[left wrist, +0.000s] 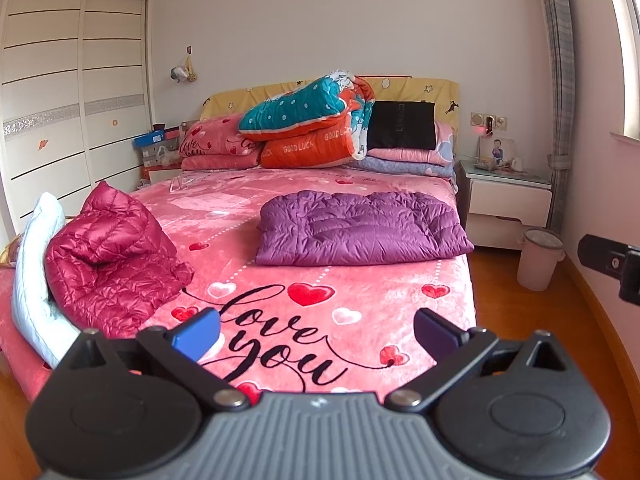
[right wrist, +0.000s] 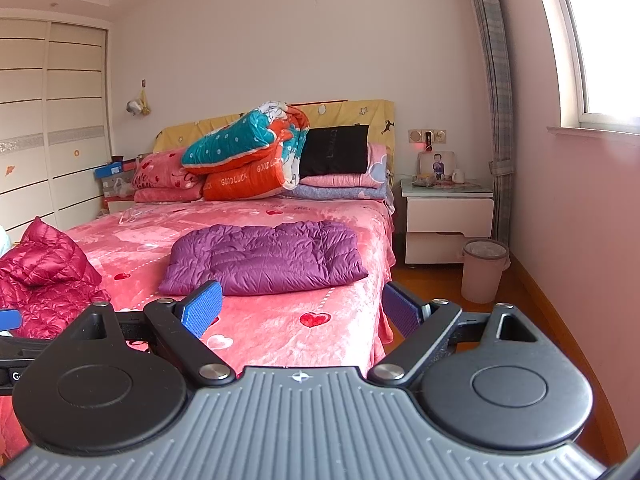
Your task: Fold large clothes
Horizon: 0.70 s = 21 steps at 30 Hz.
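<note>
A purple quilted down jacket (left wrist: 360,226) (right wrist: 266,256) lies folded flat on the pink bed (left wrist: 280,304) (right wrist: 280,332), toward its right side. A crimson down jacket (left wrist: 108,256) (right wrist: 44,276) sits crumpled at the bed's left edge, leaning on a pale blue garment (left wrist: 34,276). My left gripper (left wrist: 316,334) hovers open above the foot of the bed, nothing between its blue pads. My right gripper (right wrist: 302,308) is open too, held off the bed's near right corner, well short of the purple jacket. Part of the right gripper (left wrist: 612,266) shows at the left wrist view's right edge.
Rolled quilts (left wrist: 316,120) (right wrist: 256,152) and pillows are stacked at the headboard. A white nightstand (left wrist: 508,200) (right wrist: 448,220) and a pink bin (left wrist: 538,258) (right wrist: 482,270) stand right of the bed on wood floor. A wardrobe (left wrist: 72,112) fills the left wall.
</note>
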Each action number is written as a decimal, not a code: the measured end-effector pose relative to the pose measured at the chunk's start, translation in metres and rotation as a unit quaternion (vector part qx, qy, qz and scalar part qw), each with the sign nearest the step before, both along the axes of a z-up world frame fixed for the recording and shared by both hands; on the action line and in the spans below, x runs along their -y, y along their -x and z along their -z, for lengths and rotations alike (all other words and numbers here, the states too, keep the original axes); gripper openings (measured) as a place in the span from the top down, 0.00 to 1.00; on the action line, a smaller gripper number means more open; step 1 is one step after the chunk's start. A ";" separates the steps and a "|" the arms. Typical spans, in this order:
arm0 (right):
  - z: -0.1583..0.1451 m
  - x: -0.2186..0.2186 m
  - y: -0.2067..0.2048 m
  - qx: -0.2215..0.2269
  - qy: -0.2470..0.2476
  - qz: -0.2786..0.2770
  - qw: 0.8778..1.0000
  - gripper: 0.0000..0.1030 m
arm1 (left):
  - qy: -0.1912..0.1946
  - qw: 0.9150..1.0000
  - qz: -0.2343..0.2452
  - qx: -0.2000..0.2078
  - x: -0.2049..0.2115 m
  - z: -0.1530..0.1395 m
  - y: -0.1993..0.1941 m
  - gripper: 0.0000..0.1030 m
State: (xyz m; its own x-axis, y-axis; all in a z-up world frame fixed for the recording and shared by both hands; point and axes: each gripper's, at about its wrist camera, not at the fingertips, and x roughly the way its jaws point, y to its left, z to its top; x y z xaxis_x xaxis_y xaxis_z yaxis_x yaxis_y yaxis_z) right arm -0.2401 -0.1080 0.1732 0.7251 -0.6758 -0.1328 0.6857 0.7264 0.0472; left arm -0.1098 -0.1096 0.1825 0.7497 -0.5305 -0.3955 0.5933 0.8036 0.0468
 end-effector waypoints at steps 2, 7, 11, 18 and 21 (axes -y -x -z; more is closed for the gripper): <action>0.000 0.001 0.000 -0.001 0.001 0.000 1.000 0.00 | -0.001 1.000 -0.001 0.002 0.001 0.001 0.000 0.01; 0.002 0.004 -0.001 -0.004 -0.002 -0.001 1.000 0.00 | 0.000 1.000 0.000 0.000 0.002 0.002 -0.001 0.01; 0.002 0.006 -0.001 -0.005 -0.001 -0.002 1.000 0.00 | -0.002 1.000 0.000 -0.001 0.003 0.004 -0.002 0.01; 0.005 0.009 -0.001 -0.005 -0.005 -0.001 1.000 0.00 | -0.005 1.000 -0.001 -0.004 0.006 0.008 -0.005 0.01; 0.007 0.011 -0.002 -0.007 -0.007 -0.002 1.000 0.00 | -0.007 1.000 0.000 -0.007 0.008 0.010 -0.006 0.01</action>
